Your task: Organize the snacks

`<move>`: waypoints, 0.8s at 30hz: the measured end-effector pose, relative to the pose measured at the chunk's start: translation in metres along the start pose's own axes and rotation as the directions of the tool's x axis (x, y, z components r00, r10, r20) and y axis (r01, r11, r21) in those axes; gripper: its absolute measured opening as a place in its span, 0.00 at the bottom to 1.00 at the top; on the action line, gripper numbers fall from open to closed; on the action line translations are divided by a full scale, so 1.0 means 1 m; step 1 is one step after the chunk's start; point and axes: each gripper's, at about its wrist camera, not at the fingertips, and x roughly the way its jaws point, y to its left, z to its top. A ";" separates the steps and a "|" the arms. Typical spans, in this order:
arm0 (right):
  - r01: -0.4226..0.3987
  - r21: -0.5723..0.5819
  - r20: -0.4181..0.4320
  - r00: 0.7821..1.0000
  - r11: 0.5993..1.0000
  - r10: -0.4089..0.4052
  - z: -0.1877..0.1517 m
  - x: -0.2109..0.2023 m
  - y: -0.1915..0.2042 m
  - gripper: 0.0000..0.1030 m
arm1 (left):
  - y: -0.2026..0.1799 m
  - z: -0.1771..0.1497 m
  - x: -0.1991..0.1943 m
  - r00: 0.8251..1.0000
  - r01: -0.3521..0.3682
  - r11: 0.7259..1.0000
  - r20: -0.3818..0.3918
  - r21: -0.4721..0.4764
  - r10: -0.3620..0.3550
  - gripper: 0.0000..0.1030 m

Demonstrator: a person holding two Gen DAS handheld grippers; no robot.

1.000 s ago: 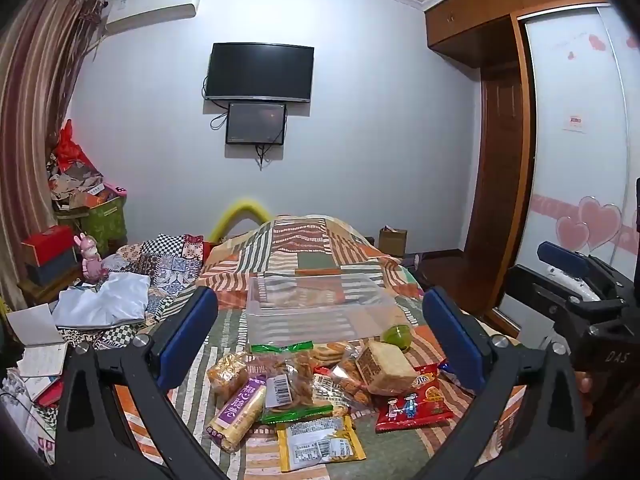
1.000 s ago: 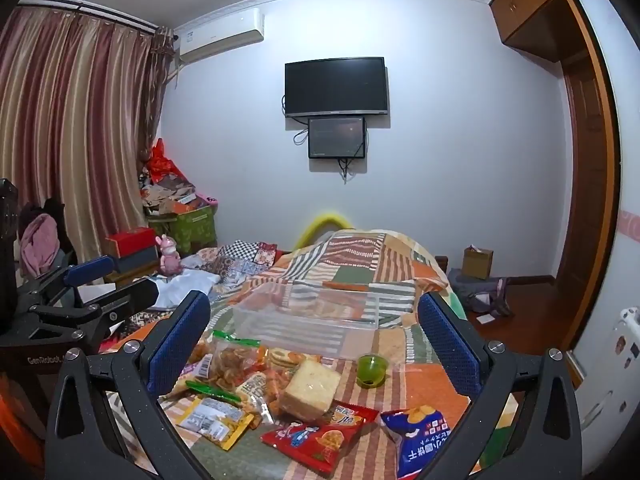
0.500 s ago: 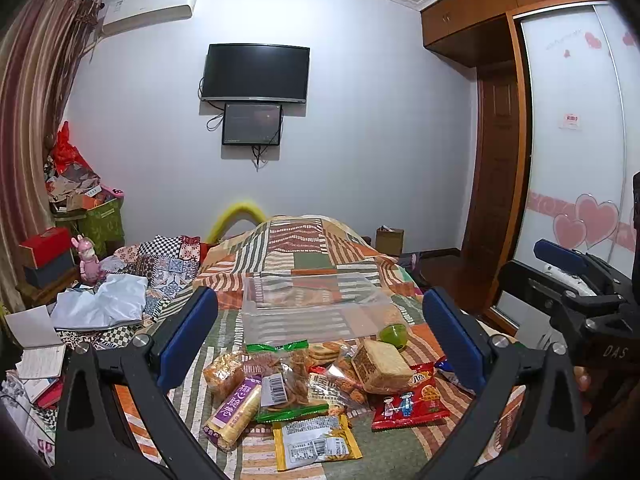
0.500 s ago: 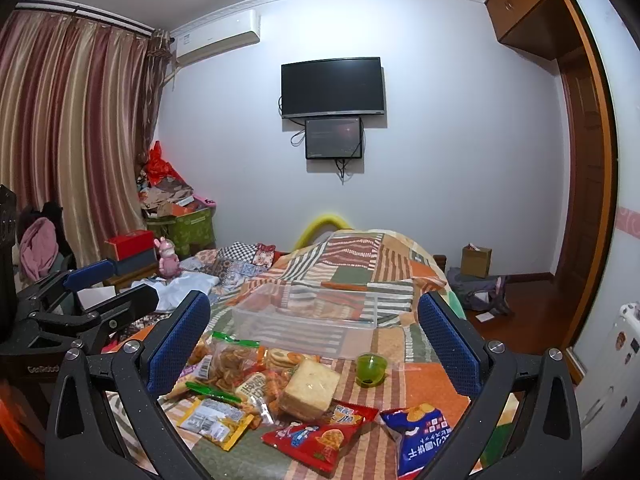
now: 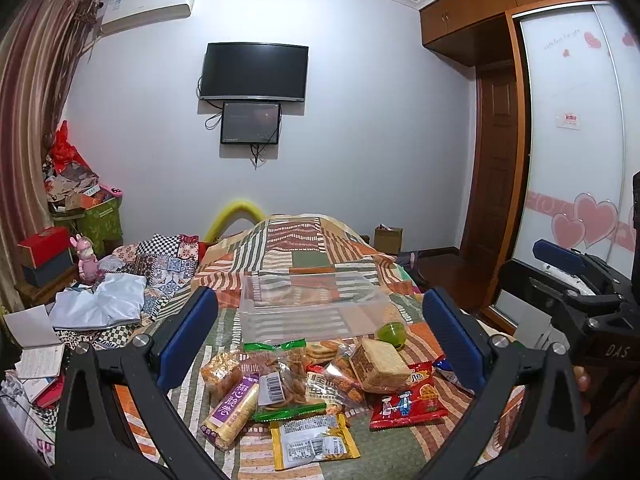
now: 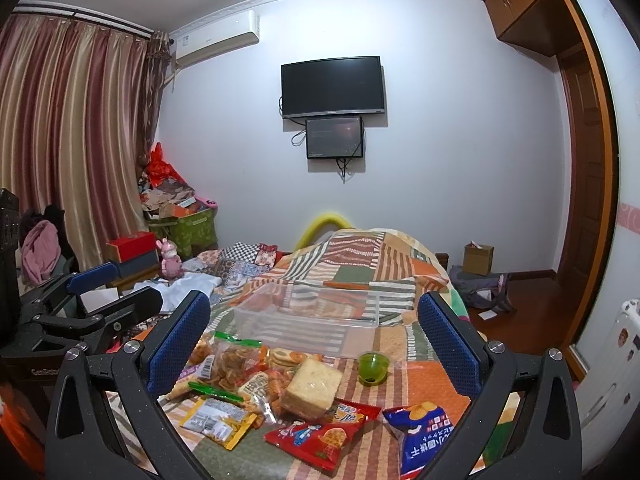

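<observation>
Both grippers held above a heap of snack packets on the patchwork bedspread (image 5: 304, 240), before any packet is taken. The left gripper (image 5: 320, 340) stands with its jaws spread wide and nothing between them; the right gripper (image 6: 314, 340) likewise, wide apart and unloaded. The snacks lie at the near end of the bed, just in front of a clear plastic bin (image 5: 312, 304), apparently empty, which is the likely receptacle.

Step in hand, as judged: choosing and approaching a first packet. It would go best by starting with an outlying item, such as the red chip bag (image 6: 320, 436) or the blue chip bag (image 6: 424, 436), rather than the overlapped middle of the heap. Film bags are slippery and crush easily, so a grip on a sealed edge seems safer than one across the puffed body. The wrapped bread slice (image 6: 314, 386) is soft and calls for a light closing. The green jelly cup (image 6: 373, 368) stands apart and may tip on the soft bedding.

View differences: the left wrist view shows the purple-labelled biscuit roll (image 5: 232, 412) and the yellow sachet (image 5: 314, 442) plainly, with the right gripper at its edge. The right wrist view shows the whole blue chip bag, mostly hidden in the other view, and the left gripper at its left margin
</observation>
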 end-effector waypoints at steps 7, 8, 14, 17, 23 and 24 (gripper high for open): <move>-0.010 0.003 -0.004 1.000 1.000 0.010 -0.001 0.000 0.002 1.00 | -0.001 0.000 0.000 1.000 -0.001 1.000 0.002 0.000 0.001 1.00; -0.011 0.003 -0.004 1.000 1.000 0.011 -0.001 -0.001 0.002 1.00 | -0.001 0.000 0.000 1.000 0.000 1.000 0.002 0.000 0.000 1.00; -0.013 0.003 -0.004 1.000 1.000 0.013 -0.001 -0.001 0.003 1.00 | -0.002 0.000 0.000 1.000 0.001 1.000 0.004 0.002 -0.001 1.00; -0.013 0.004 -0.004 1.000 1.000 0.013 -0.001 -0.001 0.002 1.00 | -0.002 0.000 0.000 1.000 0.000 1.000 0.004 0.002 -0.001 1.00; -0.014 0.005 -0.003 1.000 1.000 0.014 -0.001 -0.001 0.002 1.00 | -0.003 -0.001 0.001 1.000 -0.001 1.000 0.004 0.001 0.001 1.00; -0.015 0.006 -0.003 1.000 1.000 0.015 -0.001 -0.001 0.002 1.00 | -0.003 -0.001 0.000 1.000 0.000 1.000 0.005 0.002 0.000 1.00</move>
